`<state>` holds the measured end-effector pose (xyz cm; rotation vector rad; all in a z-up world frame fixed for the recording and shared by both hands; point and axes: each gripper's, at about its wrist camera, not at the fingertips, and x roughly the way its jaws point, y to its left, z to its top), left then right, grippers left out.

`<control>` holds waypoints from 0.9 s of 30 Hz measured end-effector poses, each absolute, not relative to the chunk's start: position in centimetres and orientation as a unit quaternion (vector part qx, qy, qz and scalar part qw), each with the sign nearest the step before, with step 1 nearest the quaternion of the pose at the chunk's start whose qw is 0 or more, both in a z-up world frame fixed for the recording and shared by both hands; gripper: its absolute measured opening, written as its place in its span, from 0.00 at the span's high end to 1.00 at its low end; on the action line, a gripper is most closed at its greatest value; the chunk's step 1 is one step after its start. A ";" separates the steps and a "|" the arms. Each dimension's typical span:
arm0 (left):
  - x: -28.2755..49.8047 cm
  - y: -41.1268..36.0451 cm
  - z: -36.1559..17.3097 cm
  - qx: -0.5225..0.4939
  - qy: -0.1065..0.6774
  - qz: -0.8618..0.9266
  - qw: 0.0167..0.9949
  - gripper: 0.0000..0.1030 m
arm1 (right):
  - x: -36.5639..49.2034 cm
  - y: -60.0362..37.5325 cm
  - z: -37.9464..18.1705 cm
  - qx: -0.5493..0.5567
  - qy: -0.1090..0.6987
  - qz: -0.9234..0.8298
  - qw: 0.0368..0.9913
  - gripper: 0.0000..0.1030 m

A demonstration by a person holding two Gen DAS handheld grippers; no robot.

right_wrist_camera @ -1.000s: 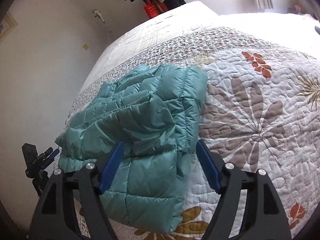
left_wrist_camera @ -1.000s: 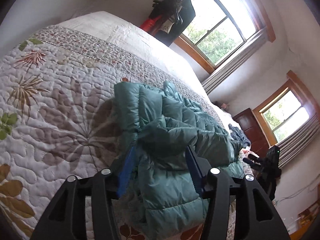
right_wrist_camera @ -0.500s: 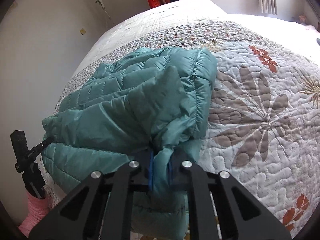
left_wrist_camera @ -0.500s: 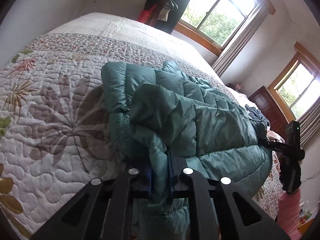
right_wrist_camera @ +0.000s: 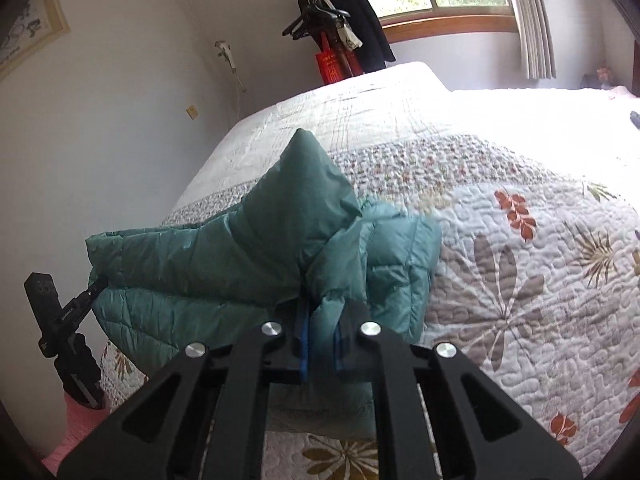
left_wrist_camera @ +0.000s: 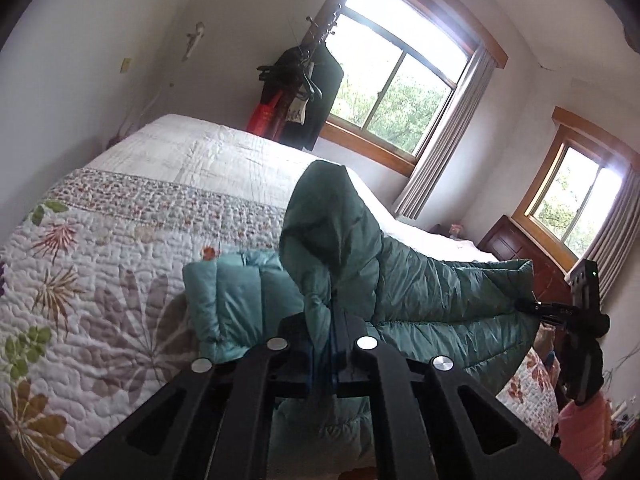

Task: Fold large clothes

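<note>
Left wrist view: the left gripper [left_wrist_camera: 325, 344] is clamped on a bunched fold of one teal puffer jacket [left_wrist_camera: 420, 300], its two fingers pressed together with fabric between them. The pinched part rises in a peak above the fingers; the rest of the jacket lies on the quilted bedspread [left_wrist_camera: 120, 280] toward the near edge of the bed. A quilted section lies flat to the left of the peak. At the jacket's right end the other gripper [left_wrist_camera: 532, 306] shows as a black tool, apparently at the hem. Two windows [left_wrist_camera: 400, 92] show on the far wall, with one coat rack [left_wrist_camera: 304, 80] of dark clothes beyond the bed's far edge. One dark wooden dresser [left_wrist_camera: 520, 248] stands under the right window.

Right wrist view: the right gripper [right_wrist_camera: 320, 334] is closed tight on a fold of the same jacket [right_wrist_camera: 224, 256], blue pads showing either side of the cloth. The jacket peaks above the fingers and stretches left to the bed's near left corner, where the left gripper [right_wrist_camera: 94, 286] meets its end. No containers in either view.
</note>
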<state>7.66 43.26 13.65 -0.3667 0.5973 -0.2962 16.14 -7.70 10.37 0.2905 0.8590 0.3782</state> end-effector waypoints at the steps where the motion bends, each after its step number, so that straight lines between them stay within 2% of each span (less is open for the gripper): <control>1: 8.9 43.3 14.1 -0.180 0.287 -0.138 0.931 0.95 | 17.1 -7.8 10.9 0.136 0.407 0.177 0.886 0.93; 8: 17.3 43.2 13.0 -0.181 0.310 -0.103 0.928 0.95 | 25.0 -6.9 10.1 0.139 0.420 0.138 0.886 0.93; 19: 25.7 42.9 2.6 -0.171 0.449 -0.049 0.876 0.94 | 33.4 -6.0 -1.0 0.144 0.525 0.081 0.835 0.92; 25: 25.8 43.8 0.9 -0.200 0.470 -0.049 0.858 0.90 | 33.7 -6.2 -2.8 0.162 0.534 0.075 0.827 0.80; 26: 25.6 44.0 1.1 -0.204 0.471 -0.049 0.857 0.89 | 33.4 -6.5 -2.6 0.166 0.531 0.072 0.828 0.77; 27: 25.3 44.1 1.5 -0.207 0.471 -0.048 0.856 0.88 | 32.9 -6.7 -2.0 0.171 0.526 0.073 0.830 0.69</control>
